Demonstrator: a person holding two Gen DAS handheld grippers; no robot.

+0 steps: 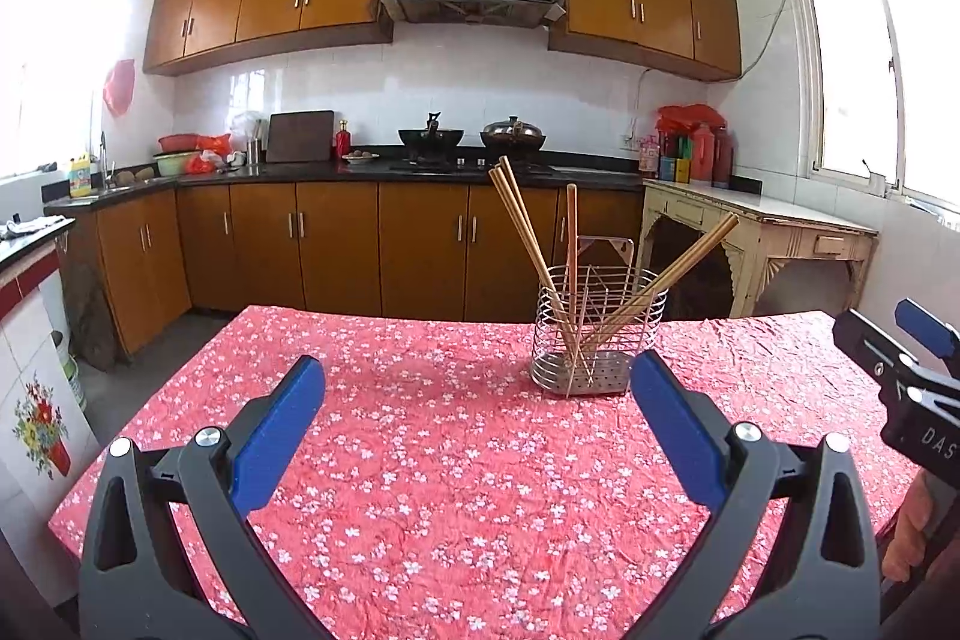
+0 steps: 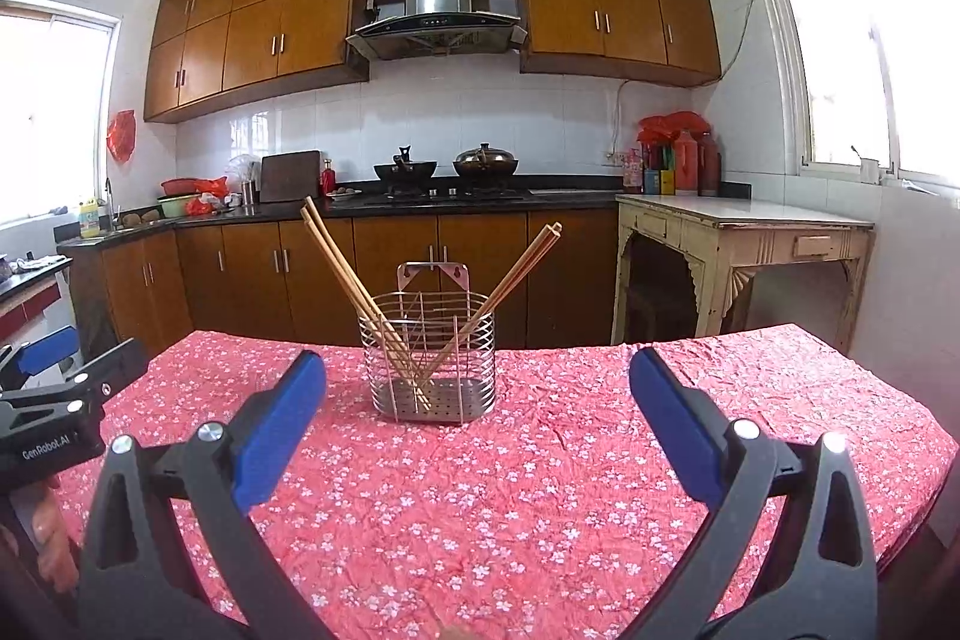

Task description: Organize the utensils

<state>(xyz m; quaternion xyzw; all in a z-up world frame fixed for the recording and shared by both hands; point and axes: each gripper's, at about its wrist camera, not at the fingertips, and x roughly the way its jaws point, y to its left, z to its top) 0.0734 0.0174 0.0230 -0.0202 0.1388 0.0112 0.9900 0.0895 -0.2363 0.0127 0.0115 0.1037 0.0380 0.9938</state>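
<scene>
A wire metal utensil holder [image 1: 597,331] [image 2: 427,358] stands on a table with a red floral cloth [image 1: 450,460] [image 2: 540,460]. Several wooden chopsticks [image 1: 525,226] [image 2: 336,256] lean in it, some to the left, others [image 1: 690,256] [image 2: 522,259] to the right. My left gripper [image 1: 477,382] is open and empty, well short of the holder, which sits ahead and to the right. My right gripper [image 2: 477,376] is open and empty too, the holder ahead between its fingers. Each gripper's body shows at the edge of the other's view.
Beyond the table run brown kitchen cabinets [image 2: 390,268] with a black counter, two woks [image 2: 447,169] on the stove, and a cream side table [image 2: 744,232] at the right. A hand [image 1: 912,526] holds the right gripper's handle.
</scene>
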